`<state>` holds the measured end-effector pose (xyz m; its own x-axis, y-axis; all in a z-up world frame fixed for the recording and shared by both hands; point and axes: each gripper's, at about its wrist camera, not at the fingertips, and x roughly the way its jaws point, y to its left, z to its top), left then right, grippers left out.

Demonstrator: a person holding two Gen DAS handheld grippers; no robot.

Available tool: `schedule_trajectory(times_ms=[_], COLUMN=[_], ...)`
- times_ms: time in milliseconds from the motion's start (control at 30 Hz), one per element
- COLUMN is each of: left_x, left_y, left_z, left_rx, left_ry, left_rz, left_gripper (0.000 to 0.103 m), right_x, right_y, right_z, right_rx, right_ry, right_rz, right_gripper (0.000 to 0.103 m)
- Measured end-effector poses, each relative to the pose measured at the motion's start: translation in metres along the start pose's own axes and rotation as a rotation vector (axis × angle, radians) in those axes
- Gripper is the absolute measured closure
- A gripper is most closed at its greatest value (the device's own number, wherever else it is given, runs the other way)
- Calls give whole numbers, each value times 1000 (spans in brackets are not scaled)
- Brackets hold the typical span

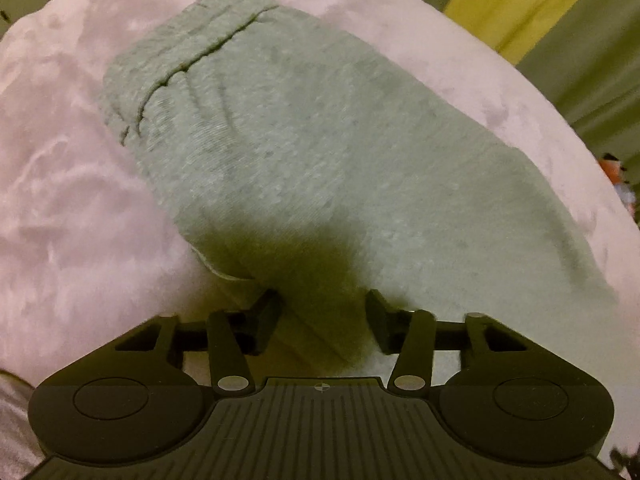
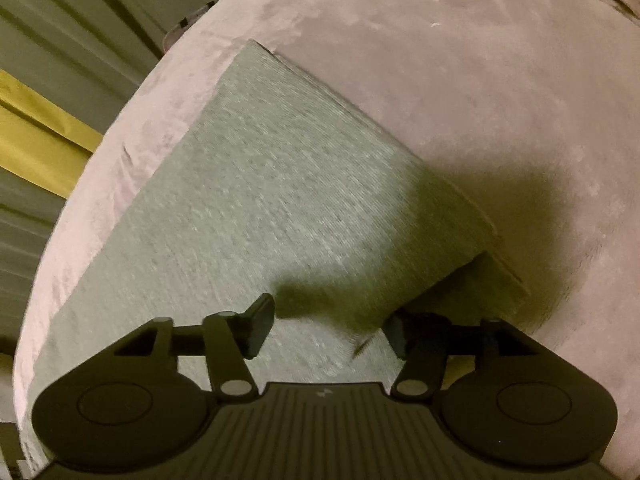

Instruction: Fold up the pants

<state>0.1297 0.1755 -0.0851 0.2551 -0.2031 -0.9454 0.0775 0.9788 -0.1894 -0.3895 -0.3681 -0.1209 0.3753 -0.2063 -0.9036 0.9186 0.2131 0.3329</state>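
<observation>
Grey-green pants point(image 1: 304, 148) lie folded on a pale pink plush surface point(image 1: 68, 184). Their waistband end with a pocket seam point(image 1: 188, 60) lies at the far left in the left wrist view. My left gripper point(image 1: 324, 316) is open, its fingers either side of the pants' near edge, just above the cloth. In the right wrist view the pants point(image 2: 256, 200) show as a flat folded panel with a hem corner point(image 2: 496, 256) at the right. My right gripper point(image 2: 328, 328) is open above the near part of that panel, holding nothing.
The pink surface point(image 2: 480, 100) has a rounded edge. Beyond it hang green and yellow striped curtains point(image 1: 532, 4), also in the right wrist view point(image 2: 44, 148). A small orange and blue object point(image 1: 620, 180) shows at the far right.
</observation>
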Motion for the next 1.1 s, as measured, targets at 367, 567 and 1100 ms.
schedule_trajectory(times_ms=[367,567,1100], left_x=[-11,-14,-8], left_y=[11,11,-156], left_z=[0,-2,-44], left_rx=[-46,-40,437], left_ry=[-6,-11,-84], left_rz=[-14,-1,-132], left_gripper=[79,79,36], right_x=[-41,-46,-35], right_y=[-7,-39,251], right_z=[-8,-15,7], right_rx=[-22,-2,-648], right_ry=[-103,-106,-66], right_rz=[19,-117,346], right_gripper=[98,100,36])
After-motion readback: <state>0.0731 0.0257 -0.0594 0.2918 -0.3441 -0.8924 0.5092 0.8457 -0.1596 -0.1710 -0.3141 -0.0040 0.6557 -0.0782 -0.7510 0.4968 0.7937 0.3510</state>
